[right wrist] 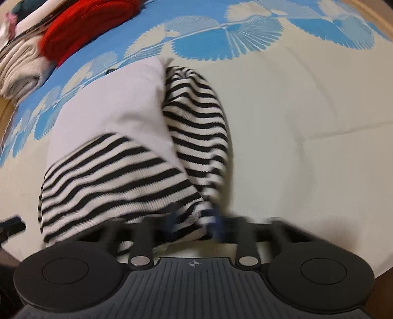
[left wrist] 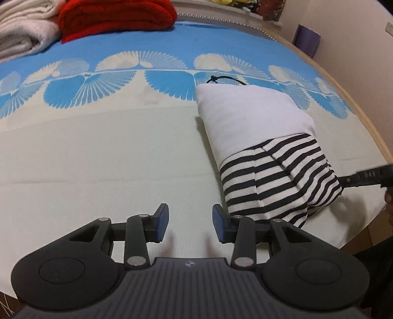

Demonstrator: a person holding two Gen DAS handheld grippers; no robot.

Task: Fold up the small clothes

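Lying on the cream part of the bedspread [left wrist: 98, 152], toward the right edge of the bed: a small garment [left wrist: 260, 137], white at the far end, black-and-white striped at the near end, already doubled over into a compact wedge. Looking light, soft and limp; likely sagging and unfolding if lifted by one point, and the knit stripes probably giving good grip without slipping. Best taking hold at a hem corner or along a folded edge, pinching both layers together, not at the slack middle.

Hovering just left of the striped end: the left gripper [left wrist: 190, 224], blue pads apart, nothing between them, bare cloth of the bed showing in the gap. Reaching in at the near striped hem: the right gripper [right wrist: 194, 218], badly blurred, fingers drawn together and seemingly pinching striped fabric.

Spreading under everything: a flat, smooth cover, cream near, blue with a white fan pattern farther off. Sitting at the far left: a red knit [left wrist: 115, 17] beside a stack of pale folded blankets [left wrist: 22, 29]. Running along the right: a pale wall.
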